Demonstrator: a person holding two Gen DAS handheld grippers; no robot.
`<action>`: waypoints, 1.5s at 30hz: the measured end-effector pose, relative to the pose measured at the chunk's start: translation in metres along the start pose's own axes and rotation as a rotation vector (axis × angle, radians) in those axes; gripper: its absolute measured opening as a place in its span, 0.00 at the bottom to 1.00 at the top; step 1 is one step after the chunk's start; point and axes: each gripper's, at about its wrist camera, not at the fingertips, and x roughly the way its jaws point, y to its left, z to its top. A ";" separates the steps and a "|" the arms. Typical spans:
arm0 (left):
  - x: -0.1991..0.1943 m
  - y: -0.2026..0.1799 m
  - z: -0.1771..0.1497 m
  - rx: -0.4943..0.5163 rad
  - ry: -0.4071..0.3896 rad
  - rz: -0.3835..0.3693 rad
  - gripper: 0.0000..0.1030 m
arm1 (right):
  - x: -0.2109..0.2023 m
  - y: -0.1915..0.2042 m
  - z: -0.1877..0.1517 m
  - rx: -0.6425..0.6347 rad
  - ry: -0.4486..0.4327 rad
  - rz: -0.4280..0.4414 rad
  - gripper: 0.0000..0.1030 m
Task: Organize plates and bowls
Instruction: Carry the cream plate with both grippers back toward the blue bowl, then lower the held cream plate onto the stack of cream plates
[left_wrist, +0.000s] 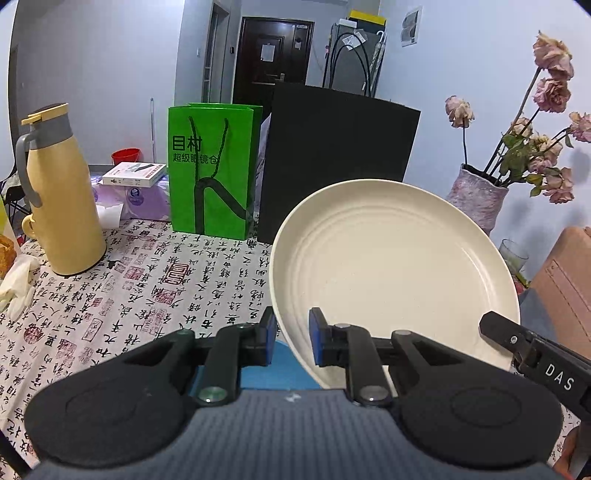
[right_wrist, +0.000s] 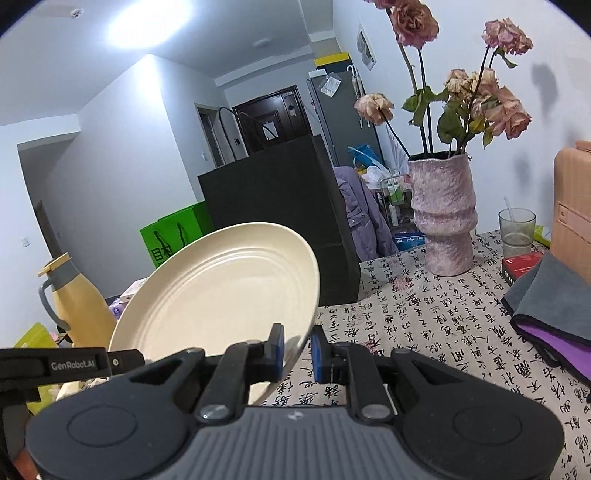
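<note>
A cream plate with ringed grooves (left_wrist: 388, 266) hangs tilted above the patterned tablecloth (left_wrist: 147, 288), held from both sides. My left gripper (left_wrist: 291, 332) is shut on the plate's near left rim, with the rim between its blue pads. In the right wrist view my right gripper (right_wrist: 297, 350) is shut on the right rim of the same plate (right_wrist: 221, 288). One finger (left_wrist: 495, 328) of the right gripper shows at the plate's right edge, and a finger (right_wrist: 122, 362) of the left gripper shows at its lower left. Something blue (left_wrist: 280, 365) lies below the plate, mostly hidden.
A yellow thermos jug (left_wrist: 59, 192) stands at the left. A green paper bag (left_wrist: 210, 173) and a black bag (left_wrist: 332, 158) stand at the back. At the right are a pink vase of dried roses (right_wrist: 443, 221), a glass (right_wrist: 517, 229), a red box (right_wrist: 521, 266) and a grey cloth (right_wrist: 546, 295).
</note>
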 end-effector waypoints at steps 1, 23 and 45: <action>-0.003 0.001 -0.002 -0.001 -0.003 -0.001 0.19 | -0.003 0.001 -0.001 0.000 -0.001 0.002 0.14; -0.063 0.015 -0.029 -0.008 -0.070 -0.013 0.19 | -0.057 0.024 -0.025 -0.016 -0.032 0.015 0.14; -0.106 0.040 -0.075 -0.017 -0.134 -0.042 0.19 | -0.090 0.037 -0.069 -0.023 -0.025 0.036 0.15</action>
